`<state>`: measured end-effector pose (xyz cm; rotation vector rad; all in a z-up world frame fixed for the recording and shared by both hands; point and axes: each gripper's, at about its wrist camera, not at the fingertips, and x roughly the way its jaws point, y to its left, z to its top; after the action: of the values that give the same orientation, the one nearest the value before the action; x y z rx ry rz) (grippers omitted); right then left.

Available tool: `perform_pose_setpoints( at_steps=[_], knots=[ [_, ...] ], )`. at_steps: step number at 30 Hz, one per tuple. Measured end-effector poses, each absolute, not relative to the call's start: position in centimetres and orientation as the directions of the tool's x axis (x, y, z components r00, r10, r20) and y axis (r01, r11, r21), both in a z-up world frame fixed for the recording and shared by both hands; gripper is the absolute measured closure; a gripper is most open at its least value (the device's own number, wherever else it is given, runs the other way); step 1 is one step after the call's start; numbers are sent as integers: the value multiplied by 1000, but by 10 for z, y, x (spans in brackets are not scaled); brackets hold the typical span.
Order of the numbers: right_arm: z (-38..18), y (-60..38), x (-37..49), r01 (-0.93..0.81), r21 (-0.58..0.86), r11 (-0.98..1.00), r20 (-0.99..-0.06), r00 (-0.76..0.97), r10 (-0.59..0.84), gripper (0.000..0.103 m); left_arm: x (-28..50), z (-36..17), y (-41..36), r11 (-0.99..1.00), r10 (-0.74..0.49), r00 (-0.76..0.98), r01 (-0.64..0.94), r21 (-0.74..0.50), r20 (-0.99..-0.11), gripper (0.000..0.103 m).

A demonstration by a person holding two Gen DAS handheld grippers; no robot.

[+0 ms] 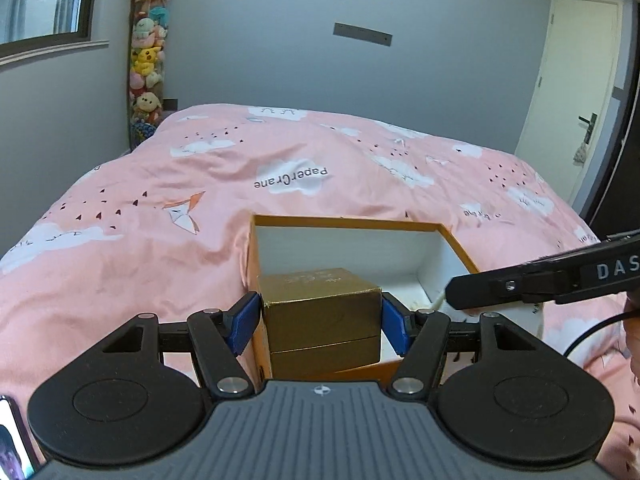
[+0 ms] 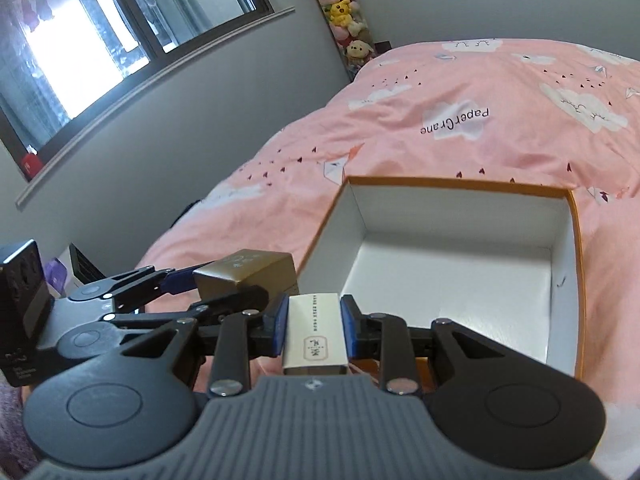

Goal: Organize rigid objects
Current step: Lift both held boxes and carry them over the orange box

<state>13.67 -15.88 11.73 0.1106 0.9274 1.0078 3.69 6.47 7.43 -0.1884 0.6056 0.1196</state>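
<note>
Two items are in hand and none packed: your left gripper (image 1: 320, 316) clamps the gold box (image 1: 320, 300), your right gripper (image 2: 314, 326) pinches the slim white box (image 2: 316, 332), and the empty orange-rimmed carton (image 2: 576, 240) lies just ahead of both.

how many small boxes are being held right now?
2. Gold box clamped in the left hand-held gripper; white box clamped in the right hand-held gripper. The orange storage box looks empty.

surface: bed under a pink cloud-print quilt (image 2: 460, 92)
on it: open orange cardboard box (image 2: 578, 280) — white inside, near the front edge
</note>
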Motion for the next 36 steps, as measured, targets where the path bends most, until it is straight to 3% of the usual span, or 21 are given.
perform_pose_setpoints(
  at_steps=[16, 20, 25, 29, 36],
  knots=[
    [97, -154, 136, -630, 556, 542, -634, 99, 767, 76, 19, 50, 73, 963, 13, 761, -184, -197, -648, 29],
    [63, -133, 125, -649, 502, 572, -720, 53, 692, 76, 10, 41, 77, 961, 32, 739, -208, -182, -673, 29],
    [7, -118, 128, -571, 566, 594, -750, -59, 658, 76, 5, 32, 86, 956, 49, 714, -237, -174, -699, 29],
    [-5, -106, 125, -561, 609, 561, -728, -115, 676, 76, 5, 35, 89, 954, 65, 718, -249, -169, -693, 29],
    [42, -111, 129, -584, 639, 500, -646, -55, 761, 76, 9, 47, 91, 956, 77, 747, -243, -164, -660, 29]
  ],
)
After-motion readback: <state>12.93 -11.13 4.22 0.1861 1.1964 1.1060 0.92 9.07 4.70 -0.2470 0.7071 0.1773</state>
